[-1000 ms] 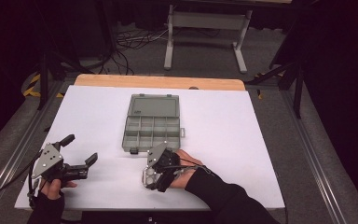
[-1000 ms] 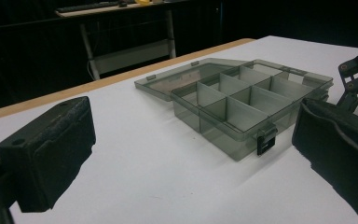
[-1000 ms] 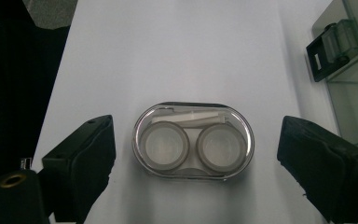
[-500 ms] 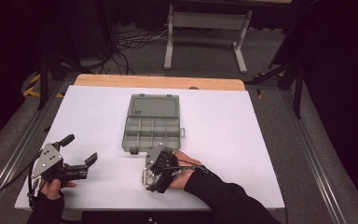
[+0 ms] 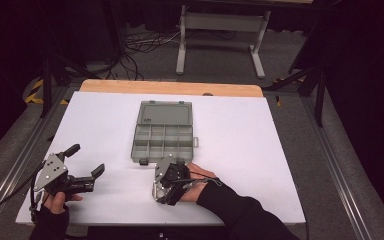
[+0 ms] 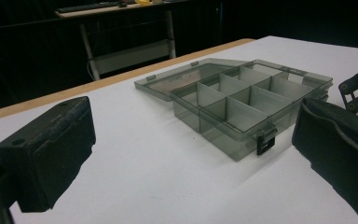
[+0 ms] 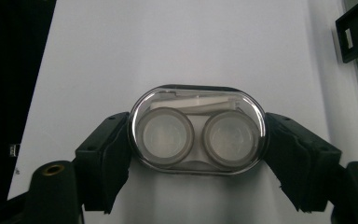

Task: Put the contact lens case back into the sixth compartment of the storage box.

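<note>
Right gripper view: the right gripper [image 7: 197,140] has just closed, clamping the lens case [image 7: 197,133] between its jaws.

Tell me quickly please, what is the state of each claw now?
Left claw: open, holding nothing.
Right claw: its jaws have just been closing and are now shut on the clear oval contact lens case.

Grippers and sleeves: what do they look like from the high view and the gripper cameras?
Both are black. The left gripper carries a grey three-cornered plate and trails a dark cable; its jaws end in blocky, rough-surfaced black pads. The right gripper also bears a grey plate, and its jaw arms show brass-coloured eyelets. Both forearms wear dark long sleeves.
</note>
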The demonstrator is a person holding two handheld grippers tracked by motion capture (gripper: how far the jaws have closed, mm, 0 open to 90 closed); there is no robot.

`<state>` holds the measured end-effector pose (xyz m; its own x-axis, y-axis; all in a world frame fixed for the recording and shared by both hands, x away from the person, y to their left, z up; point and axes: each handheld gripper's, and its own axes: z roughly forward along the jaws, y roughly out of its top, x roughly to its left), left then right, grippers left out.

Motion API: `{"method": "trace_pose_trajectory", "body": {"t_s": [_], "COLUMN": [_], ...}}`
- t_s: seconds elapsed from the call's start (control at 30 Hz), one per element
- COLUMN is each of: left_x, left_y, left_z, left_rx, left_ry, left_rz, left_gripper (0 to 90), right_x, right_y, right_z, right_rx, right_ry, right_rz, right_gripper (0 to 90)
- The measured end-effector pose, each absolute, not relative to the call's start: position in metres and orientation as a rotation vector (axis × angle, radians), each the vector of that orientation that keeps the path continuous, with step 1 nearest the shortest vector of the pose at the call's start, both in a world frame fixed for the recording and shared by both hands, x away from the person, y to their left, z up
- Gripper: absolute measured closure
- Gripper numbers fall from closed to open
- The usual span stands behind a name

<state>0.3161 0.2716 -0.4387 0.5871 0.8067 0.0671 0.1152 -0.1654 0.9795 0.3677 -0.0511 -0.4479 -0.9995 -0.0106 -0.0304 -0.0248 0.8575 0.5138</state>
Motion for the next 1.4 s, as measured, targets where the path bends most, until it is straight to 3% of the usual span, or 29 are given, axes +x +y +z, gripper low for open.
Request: {"method": "trace_pose_trajectory", "body": {"t_s": [0.67, 1.4], "left_x": [0.316, 0.316], "left_y": [0.272, 0.272], "left_z": [-0.439, -0.438], "left_rx": [1.643, 1.643], "left_ry": [0.782, 0.782], "left_rz": [0.734, 0.735], "left_gripper": [0.3, 0.3], "right_x": [0.365, 0.363], "right_y": [-0.051, -0.062], "right_z": [-0.445, -0.419], "right_rx": [-0.044, -0.066], "right_ry": [2.985, 2.884], "right_rz": [0.834, 0.990], "right_gripper": [26.5, 26.5]}}
